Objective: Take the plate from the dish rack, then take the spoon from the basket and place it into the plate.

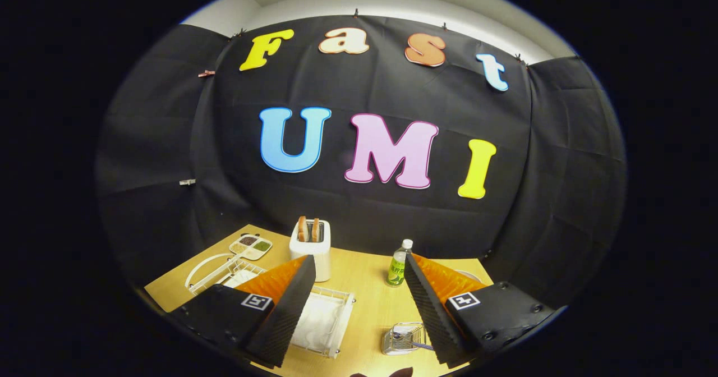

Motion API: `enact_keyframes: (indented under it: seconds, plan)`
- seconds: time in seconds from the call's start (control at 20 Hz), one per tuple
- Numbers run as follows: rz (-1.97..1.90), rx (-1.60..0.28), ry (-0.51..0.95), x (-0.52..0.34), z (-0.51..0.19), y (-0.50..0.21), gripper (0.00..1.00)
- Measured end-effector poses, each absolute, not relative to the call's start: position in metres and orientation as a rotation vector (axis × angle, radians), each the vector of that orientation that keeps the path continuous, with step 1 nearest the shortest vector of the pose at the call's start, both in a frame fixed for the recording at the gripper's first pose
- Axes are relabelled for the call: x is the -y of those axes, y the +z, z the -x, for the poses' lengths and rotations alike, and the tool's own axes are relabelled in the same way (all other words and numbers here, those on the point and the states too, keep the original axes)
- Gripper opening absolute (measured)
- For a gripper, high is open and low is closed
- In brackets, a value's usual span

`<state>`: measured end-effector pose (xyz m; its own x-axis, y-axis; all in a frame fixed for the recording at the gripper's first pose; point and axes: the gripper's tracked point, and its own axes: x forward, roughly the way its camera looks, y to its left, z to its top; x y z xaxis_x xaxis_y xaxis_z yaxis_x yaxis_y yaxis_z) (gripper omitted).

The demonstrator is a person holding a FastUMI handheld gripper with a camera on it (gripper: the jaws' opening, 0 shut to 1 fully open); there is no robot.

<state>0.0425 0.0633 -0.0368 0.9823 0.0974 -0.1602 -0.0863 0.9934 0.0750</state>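
Note:
My gripper hangs above the wooden table, open, with nothing between its two black fingers. The white wire dish rack lies below and behind the left finger. At the rack's far left end a white rounded rim, apparently the plate, stands upright. A small metal mesh basket sits just inside the right finger, close to the table's near edge. The spoon rests in the basket, its handle pointing toward that finger.
A white toaster holding two slices of bread stands beyond the left fingertip. A green-labelled bottle stands by the right fingertip. A divided dish of seasonings sits at the table's back left. Bare tabletop lies between rack and basket.

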Motion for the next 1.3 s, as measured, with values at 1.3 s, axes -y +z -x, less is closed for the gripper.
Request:
enact_keyframes:
  seconds: [1.3]
  plan:
    - [-0.257, -0.942, 0.124, -0.259, -0.120, -0.267, 0.59]
